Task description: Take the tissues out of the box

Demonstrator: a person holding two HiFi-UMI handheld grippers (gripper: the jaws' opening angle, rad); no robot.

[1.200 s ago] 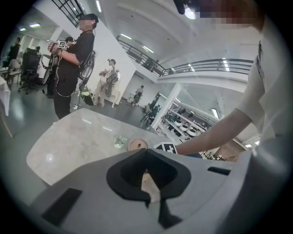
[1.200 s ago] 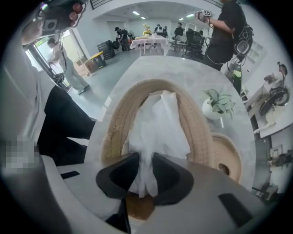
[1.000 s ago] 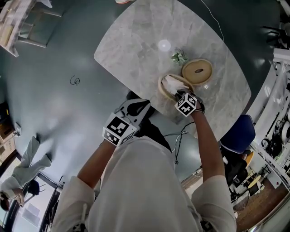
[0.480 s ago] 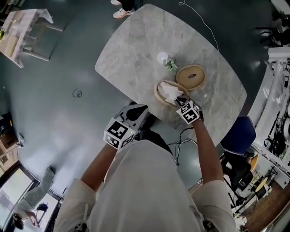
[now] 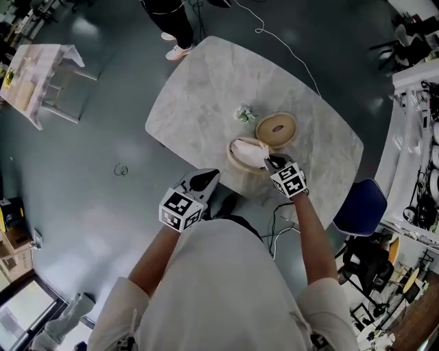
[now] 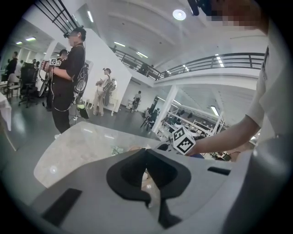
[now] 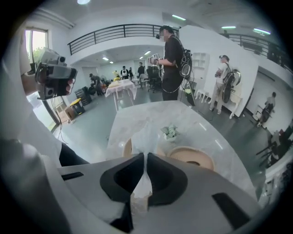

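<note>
A round wooden tissue box [image 5: 236, 161] stands open near the front of the marble table [image 5: 199, 96]. A white tissue [image 5: 248, 152] bulges out of it. My right gripper [image 5: 269, 162] is at the box's near right rim, shut on that tissue. In the right gripper view the tissue [image 7: 143, 130] rises from the box [image 7: 127, 147] and runs between the shut right gripper [image 7: 144, 156]. My left gripper [image 5: 206, 177] hangs off the table's near edge, and in the left gripper view this left gripper [image 6: 146, 153] is shut with nothing in it.
The box's round lid [image 5: 276, 129] with its centre slot lies just right of the box. A small green plant [image 5: 245, 113] sits behind them. A person [image 5: 171, 17] stands at the table's far end. A blue chair [image 5: 360, 206] is at the right.
The right gripper's jaws have closed on the tissue at the box's rim. The head view has shifted, so the table sits lower in it. The left gripper keeps its place off the table edge.
</note>
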